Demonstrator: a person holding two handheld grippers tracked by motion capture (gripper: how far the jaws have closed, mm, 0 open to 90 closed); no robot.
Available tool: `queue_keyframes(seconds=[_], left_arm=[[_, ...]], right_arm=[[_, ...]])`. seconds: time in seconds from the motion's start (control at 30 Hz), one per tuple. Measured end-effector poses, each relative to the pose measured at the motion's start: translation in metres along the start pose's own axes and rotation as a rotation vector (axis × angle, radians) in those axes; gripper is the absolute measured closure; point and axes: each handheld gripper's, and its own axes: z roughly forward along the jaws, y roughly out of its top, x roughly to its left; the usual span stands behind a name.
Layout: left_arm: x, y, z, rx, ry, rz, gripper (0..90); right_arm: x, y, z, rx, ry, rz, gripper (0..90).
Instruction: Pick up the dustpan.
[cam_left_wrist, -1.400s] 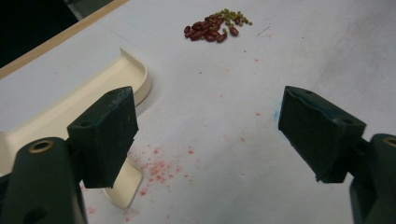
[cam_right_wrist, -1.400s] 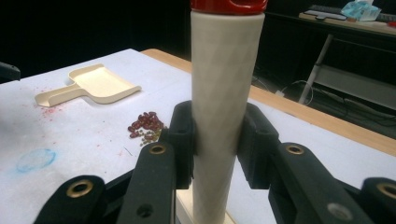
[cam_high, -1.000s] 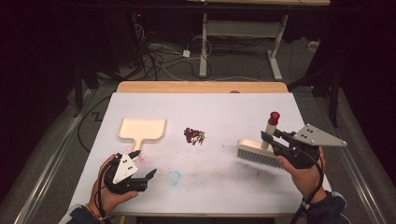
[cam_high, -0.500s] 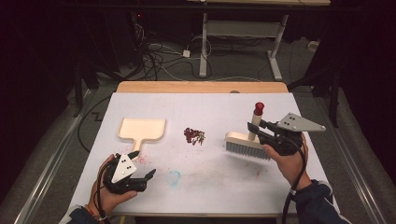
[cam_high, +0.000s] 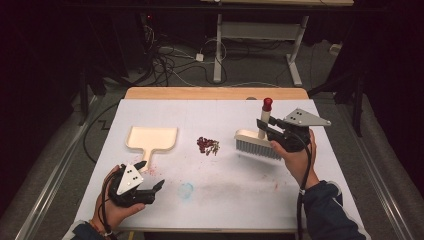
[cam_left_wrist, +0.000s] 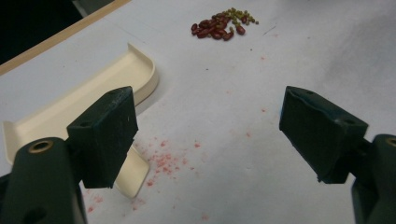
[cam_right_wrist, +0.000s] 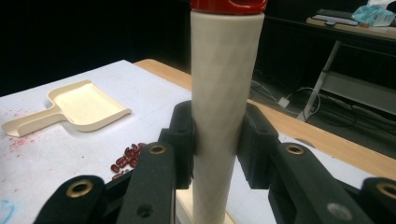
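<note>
We hold the brush (cam_high: 256, 142) upright in the closed right gripper (cam_high: 265, 129), beans (cam_high: 208, 145) just to its left, while the left gripper (cam_high: 150, 175) waits wide open near the dustpan (cam_high: 152, 139).

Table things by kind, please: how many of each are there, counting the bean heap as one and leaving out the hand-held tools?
Cream plastic dustpan: 1
Cream hand brush with grey bristles and a red-capped handle: 1
Small pile of red and green beans: 1
Total: 3
</note>
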Motion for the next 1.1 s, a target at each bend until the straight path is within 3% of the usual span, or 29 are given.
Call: queue_keyframes(seconds=[0.17, 0.43, 0.5, 0.53, 0.57, 0.8, 0.93, 1.0, 1.1], left_arm=[[0.004, -0.002, 0.0, 0.005, 0.016, -0.027, 19.1], [0.006, -0.003, 0.004, 0.036, 0.032, -0.031, 19.1], [0.011, -0.004, 0.005, 0.047, 0.047, -0.061, 19.1], [0.018, -0.005, 0.008, 0.072, 0.074, -0.107, 19.1], [0.018, -0.005, 0.008, 0.072, 0.074, -0.107, 19.2], [0.046, -0.008, 0.035, 0.208, 0.089, -0.321, 19.7], [0.059, -0.009, 0.051, 0.265, 0.117, -0.384, 22.8], [0.065, -0.011, 0.059, 0.28, 0.109, -0.42, 25.7], [0.073, -0.012, 0.073, 0.318, 0.117, -0.446, 31.0]], right_arm=[[-0.002, 0.001, 0.001, -0.01, -0.008, 0.013, 70.0], [-0.006, 0.004, 0.002, -0.026, -0.02, 0.019, 70.0], [-0.007, 0.006, 0.003, -0.034, -0.026, 0.022, 70.0], [-0.007, 0.007, 0.002, -0.042, -0.03, 0.028, 70.0], [-0.006, 0.007, 0.002, -0.042, -0.03, 0.03, 70.0], [-0.005, 0.008, -0.001, -0.044, -0.036, 0.024, 70.0], [-0.003, 0.009, -0.004, -0.043, -0.039, 0.025, 69.9], [-0.002, 0.009, -0.005, -0.044, -0.041, 0.031, 70.0], [-0.001, 0.01, -0.008, -0.051, -0.037, 0.025, 69.9]])
